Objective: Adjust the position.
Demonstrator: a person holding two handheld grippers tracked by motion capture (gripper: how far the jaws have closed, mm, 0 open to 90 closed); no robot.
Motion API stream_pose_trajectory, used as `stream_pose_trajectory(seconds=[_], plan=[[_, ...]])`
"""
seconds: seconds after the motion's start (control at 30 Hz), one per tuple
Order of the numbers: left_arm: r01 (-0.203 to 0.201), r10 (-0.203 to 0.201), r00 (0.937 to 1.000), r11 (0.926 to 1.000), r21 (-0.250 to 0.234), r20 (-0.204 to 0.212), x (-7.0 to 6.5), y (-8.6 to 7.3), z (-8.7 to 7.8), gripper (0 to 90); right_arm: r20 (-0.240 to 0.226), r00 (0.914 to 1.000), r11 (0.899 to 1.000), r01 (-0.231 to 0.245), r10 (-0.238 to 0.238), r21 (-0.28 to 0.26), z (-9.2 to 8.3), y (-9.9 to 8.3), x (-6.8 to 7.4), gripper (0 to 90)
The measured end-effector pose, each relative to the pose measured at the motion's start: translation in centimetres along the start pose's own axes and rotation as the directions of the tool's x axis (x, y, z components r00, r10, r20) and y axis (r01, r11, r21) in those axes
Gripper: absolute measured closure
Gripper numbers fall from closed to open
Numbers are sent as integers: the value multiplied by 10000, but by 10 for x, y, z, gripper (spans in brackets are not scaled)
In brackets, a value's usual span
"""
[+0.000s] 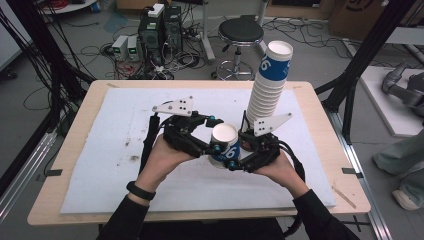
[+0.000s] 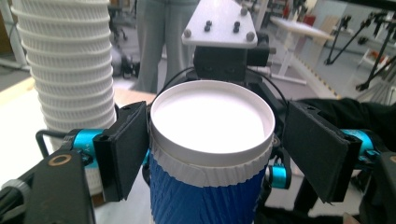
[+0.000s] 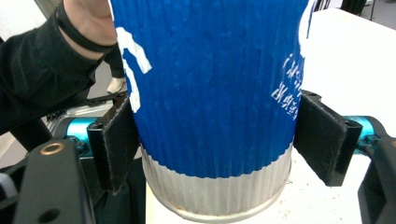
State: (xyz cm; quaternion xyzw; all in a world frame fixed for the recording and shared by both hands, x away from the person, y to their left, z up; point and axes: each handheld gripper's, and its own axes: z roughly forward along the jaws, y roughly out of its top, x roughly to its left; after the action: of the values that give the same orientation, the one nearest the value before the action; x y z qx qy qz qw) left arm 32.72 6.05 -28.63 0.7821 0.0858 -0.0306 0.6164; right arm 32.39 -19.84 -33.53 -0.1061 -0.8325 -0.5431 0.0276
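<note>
R hand-held gripper [image 1: 235, 156] clamped on cup [image 1: 224, 145] | L hand-held gripper [image 1: 212, 135] apart, right pad clear of rim

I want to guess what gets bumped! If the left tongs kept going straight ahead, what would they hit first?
Probably the blue paper cup, already between the left tongs; behind it sit the right tongs.

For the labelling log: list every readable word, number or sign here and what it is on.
"96": white figures on the blue top cup of the cup stack.
"6": on the blue paper cup between the grippers; the rest is hidden.
Small white print on that cup: too blurred to read.
</note>
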Motion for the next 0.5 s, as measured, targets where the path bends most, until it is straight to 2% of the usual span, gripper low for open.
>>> stream_pose_trajectory(seconds=[0.13,0.23,0.3,0.37,0.5], plan=[[7,-2,10000,9969,786,-59,-3,3,1,212,3,10000,9987,57,-57,507,3,1,1,220],[-117,140,9998,9899,1413,-156,-2,3,3,215,34,9999,9966,150,-153,814,6,2,2,220],[-205,241,9995,9866,1620,-199,-2,2,5,236,29,9999,9956,149,-152,925,6,2,3,220],[-289,319,9994,9854,1677,-150,-2,2,5,285,-13,9998,9945,176,-175,1030,6,2,4,219],[-104,115,9999,9919,1263,-77,1,2,1,285,6,9999,9970,136,-137,763,5,3,4,187]])
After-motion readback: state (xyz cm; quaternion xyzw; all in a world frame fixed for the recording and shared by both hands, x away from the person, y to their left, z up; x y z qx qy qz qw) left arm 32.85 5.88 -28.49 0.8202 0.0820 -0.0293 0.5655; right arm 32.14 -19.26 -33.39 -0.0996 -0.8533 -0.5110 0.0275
